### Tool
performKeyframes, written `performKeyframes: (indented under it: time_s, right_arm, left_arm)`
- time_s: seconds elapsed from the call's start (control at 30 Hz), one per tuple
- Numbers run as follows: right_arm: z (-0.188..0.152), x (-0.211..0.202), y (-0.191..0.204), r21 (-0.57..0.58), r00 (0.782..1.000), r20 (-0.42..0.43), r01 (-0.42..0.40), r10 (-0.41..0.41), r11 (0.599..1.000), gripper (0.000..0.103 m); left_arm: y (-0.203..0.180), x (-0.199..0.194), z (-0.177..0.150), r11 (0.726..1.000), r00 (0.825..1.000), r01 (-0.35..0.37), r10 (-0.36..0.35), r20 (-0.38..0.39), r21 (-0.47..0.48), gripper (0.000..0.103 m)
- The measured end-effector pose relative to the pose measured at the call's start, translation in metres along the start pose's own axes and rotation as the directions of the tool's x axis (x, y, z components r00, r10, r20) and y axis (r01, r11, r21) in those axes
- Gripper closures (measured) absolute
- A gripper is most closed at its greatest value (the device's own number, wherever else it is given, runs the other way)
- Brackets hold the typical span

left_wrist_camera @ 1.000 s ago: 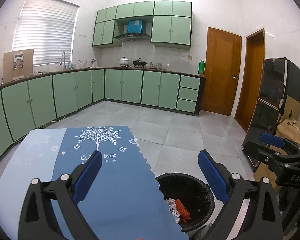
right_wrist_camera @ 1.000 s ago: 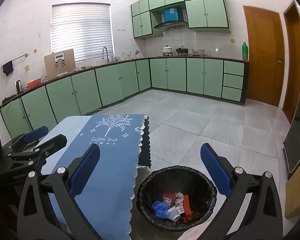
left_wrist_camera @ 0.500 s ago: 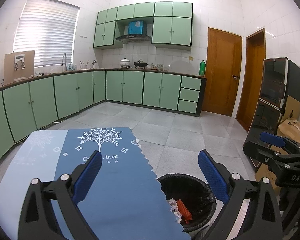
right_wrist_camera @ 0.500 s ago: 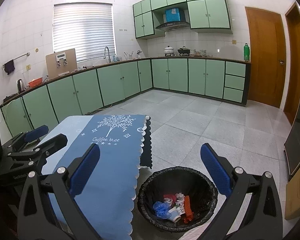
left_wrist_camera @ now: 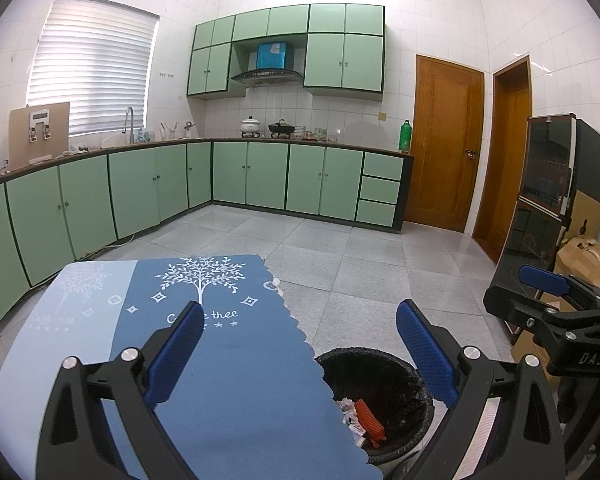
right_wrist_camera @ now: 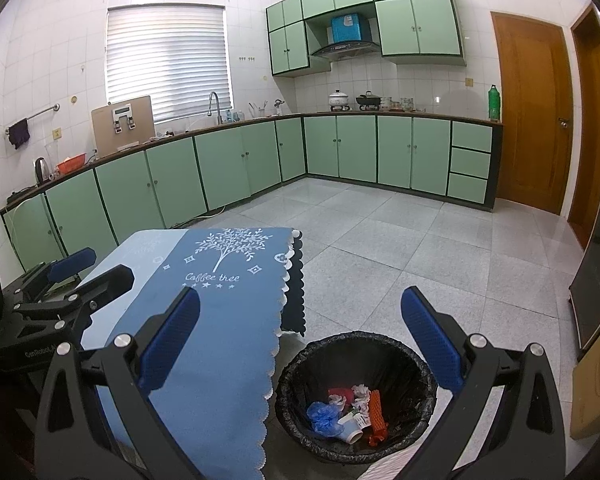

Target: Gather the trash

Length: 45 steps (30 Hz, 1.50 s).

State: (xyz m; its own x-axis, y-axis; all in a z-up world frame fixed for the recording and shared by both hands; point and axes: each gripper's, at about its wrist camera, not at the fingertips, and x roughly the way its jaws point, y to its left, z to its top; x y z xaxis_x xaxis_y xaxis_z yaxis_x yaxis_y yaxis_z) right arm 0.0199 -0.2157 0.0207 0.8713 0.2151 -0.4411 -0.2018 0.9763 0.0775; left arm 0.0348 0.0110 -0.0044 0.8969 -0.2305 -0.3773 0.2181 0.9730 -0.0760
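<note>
Blue cloth covers the table (left_wrist_camera: 228, 384), and no trash is visible on it in either wrist view. Over the last second the change is slight: both cameras have risen and tipped a little, so the bin (right_wrist_camera: 356, 396) sits lower in each view and more of the kitchen floor shows beyond it. Nothing on the cloth or in the bin has shifted.

Beside the table's right edge, near its front corner, the black-lined bin stands on the floor. It holds the trash (right_wrist_camera: 350, 410): a blue crumpled piece, a paper cup, white wads and an orange ribbed item.

Over the near part of the cloth the left gripper (left_wrist_camera: 300, 350) hangs with its jaws spread wide and nothing between them. Over the gap between table edge and bin, the right gripper (right_wrist_camera: 300, 342) is equally wide and empty.

With both grippers empty and pulling up, the collecting looks finished, or nearly so; any item left outside these views cannot be ruled out.
</note>
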Motion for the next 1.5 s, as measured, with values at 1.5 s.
performKeyframes:
  time_s: [1.5]
  right_arm:
    - [-0.0015, 0.0019, 0.0008, 0.000, 1.000, 0.001, -0.002, 0.002, 1.000, 0.005]
  left_arm:
    - [0.0012, -0.0001, 0.0008, 1.000, 1.000, -0.004, 0.004, 0.000, 0.002, 0.008]
